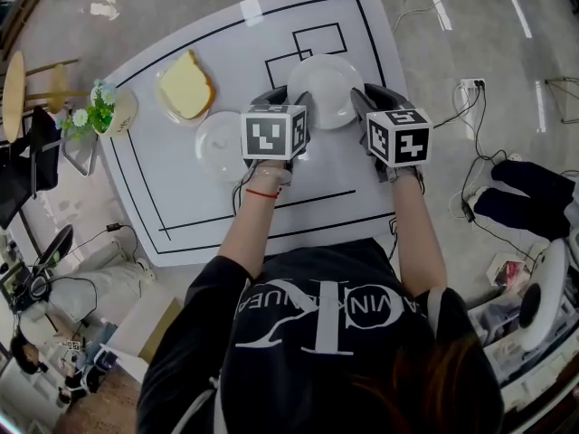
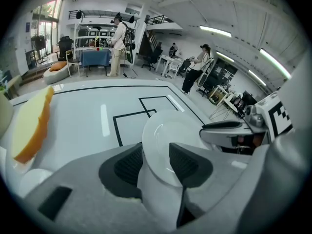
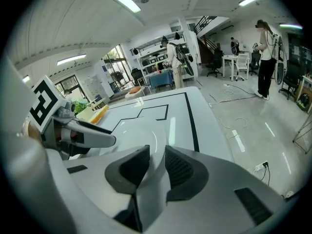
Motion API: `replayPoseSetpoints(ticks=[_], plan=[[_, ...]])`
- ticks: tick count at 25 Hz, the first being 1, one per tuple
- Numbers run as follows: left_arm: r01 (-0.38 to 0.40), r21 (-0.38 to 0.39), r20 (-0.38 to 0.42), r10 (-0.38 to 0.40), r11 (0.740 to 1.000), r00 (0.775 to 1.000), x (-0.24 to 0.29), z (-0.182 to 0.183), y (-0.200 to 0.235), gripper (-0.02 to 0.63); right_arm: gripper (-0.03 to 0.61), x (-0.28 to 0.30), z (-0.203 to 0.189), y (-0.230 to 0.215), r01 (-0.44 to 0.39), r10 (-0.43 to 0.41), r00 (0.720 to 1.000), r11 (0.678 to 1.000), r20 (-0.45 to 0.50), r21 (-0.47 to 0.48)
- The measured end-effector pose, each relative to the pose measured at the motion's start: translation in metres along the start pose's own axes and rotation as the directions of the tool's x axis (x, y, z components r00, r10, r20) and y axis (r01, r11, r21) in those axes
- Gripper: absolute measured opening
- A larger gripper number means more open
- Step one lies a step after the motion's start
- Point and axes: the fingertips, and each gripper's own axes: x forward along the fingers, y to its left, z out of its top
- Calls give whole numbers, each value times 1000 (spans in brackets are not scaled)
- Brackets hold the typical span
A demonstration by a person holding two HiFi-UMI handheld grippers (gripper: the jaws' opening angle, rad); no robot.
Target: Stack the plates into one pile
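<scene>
A white plate [image 1: 324,89] lies near the far middle of the white table [image 1: 181,206], and both grippers hold it. My left gripper [image 1: 294,102] grips its left rim; in the left gripper view the plate [image 2: 170,130] fills the gap between the dark pads [image 2: 127,165] of that gripper [image 2: 155,162]. My right gripper [image 1: 362,99] grips the right rim; in the right gripper view the plate's edge [image 3: 141,135] runs between the jaws of the gripper [image 3: 157,167]. A second, empty white plate [image 1: 217,147] lies just left of the left gripper.
A plate with a slice of toast [image 1: 185,87] lies at the far left of the table; the toast [image 2: 31,126] also shows in the left gripper view. A small flower pot [image 1: 109,109] stands at the table's left edge. Black tape lines [image 1: 317,39] mark the tabletop. Cables lie on the floor at right.
</scene>
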Motion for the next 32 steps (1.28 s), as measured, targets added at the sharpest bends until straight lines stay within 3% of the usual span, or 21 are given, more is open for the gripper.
replayPoseSetpoints(ticks=[7,13,23,32], plan=[[-8,-5,36,8,1000,999,-8,0,-3,135,70,-10,9,-4,2,-7,996,998,86,60],[-20,-20,108,23,1000,994,-26,8,-5,133,55,-20,20,3,-20,13,991,998,137,53],[-48,-113,186,69,992,980,-78,-2,24,155,48,-22,34,61,-149,149,975,989,164,-14],[-90,-245,224,147,965,963,-129,-27,72,163,43,-9,42,133,-267,276,952,960,130,-81]])
